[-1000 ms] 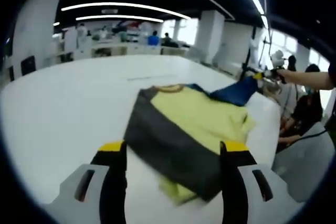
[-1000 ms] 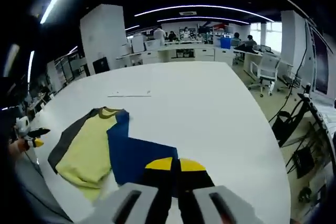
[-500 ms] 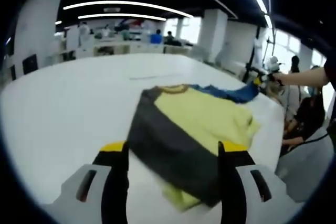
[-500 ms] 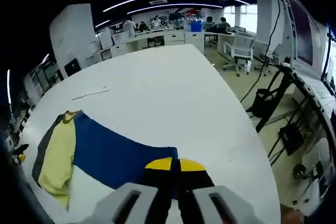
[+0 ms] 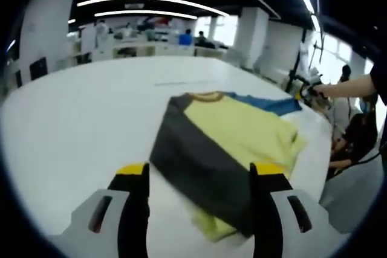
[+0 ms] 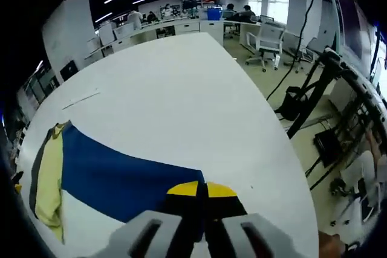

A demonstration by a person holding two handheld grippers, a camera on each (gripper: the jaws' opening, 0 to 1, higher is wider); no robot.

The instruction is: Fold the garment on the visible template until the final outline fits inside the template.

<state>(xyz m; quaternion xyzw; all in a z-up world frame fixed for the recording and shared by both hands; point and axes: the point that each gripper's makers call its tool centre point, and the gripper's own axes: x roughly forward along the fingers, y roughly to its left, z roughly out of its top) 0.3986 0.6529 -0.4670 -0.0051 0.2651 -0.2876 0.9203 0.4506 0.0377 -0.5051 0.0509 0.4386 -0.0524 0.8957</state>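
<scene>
1. Pinching the blue panel point(image 6: 124, 180) of the garment point(image 5: 227, 143), the right gripper point(image 6: 202, 193) has its jaws pressed together on the cloth's near edge, the blue spread in a long band across the white table point(image 6: 175, 83).
2. The left gripper point(image 5: 198, 173) hovers with jaws wide apart and nothing between them; the yellow and dark grey part of the garment lies on the table just beyond its tips.
3. Judging by the outline, folding is at an early stage: the blue panel is stretched out sideways (not laid over the body), so the folds remain.
4. No template outline can be made out on the table.
</scene>
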